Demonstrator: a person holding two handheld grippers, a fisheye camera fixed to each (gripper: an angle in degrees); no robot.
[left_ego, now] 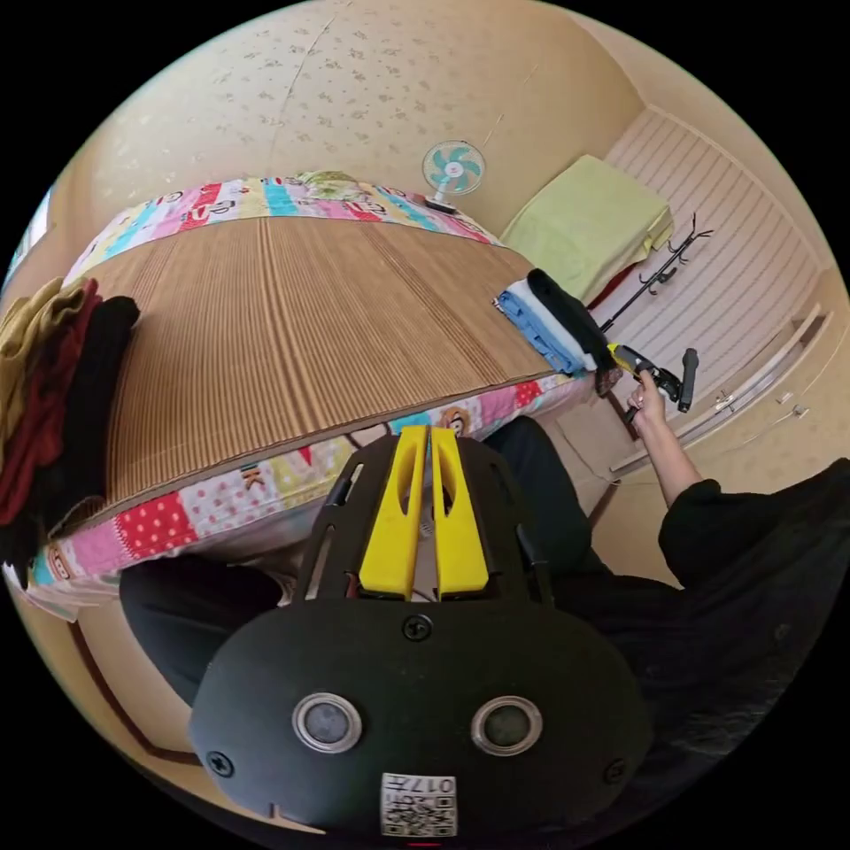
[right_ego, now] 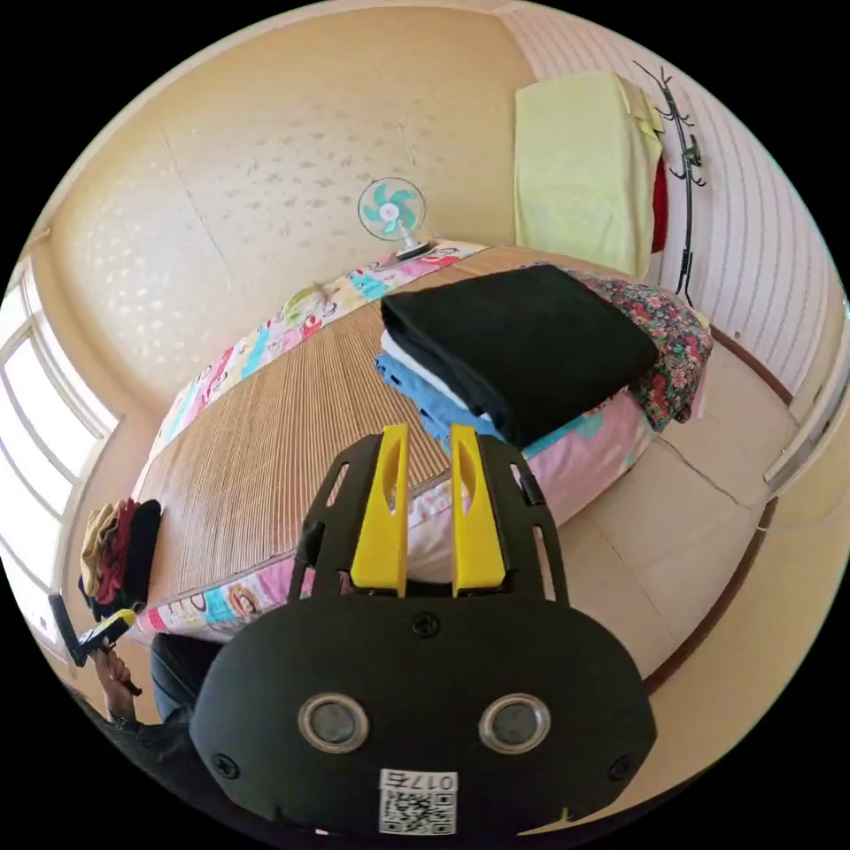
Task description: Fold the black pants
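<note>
The black pants [right_ego: 522,350] are seen folded on top of a small pile at the bed's [right_ego: 266,443] edge, upper middle of the frame, likely put away. Both grippers' fingers [right_ego: 387,513] are held empty: the right gripper [right_ego: 422,518] slightly parted, the left gripper [left_ego: 428,509] closed together.

Black pants [right_ego: 522,345], yellow fingers [right_ego: 382,513]

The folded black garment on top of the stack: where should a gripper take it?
Probably at the thick folded edge of the folded black garment facing the right gripper, coming from the bed's open side; that rounded edge overhangs the white and blue folded clothes.
</note>
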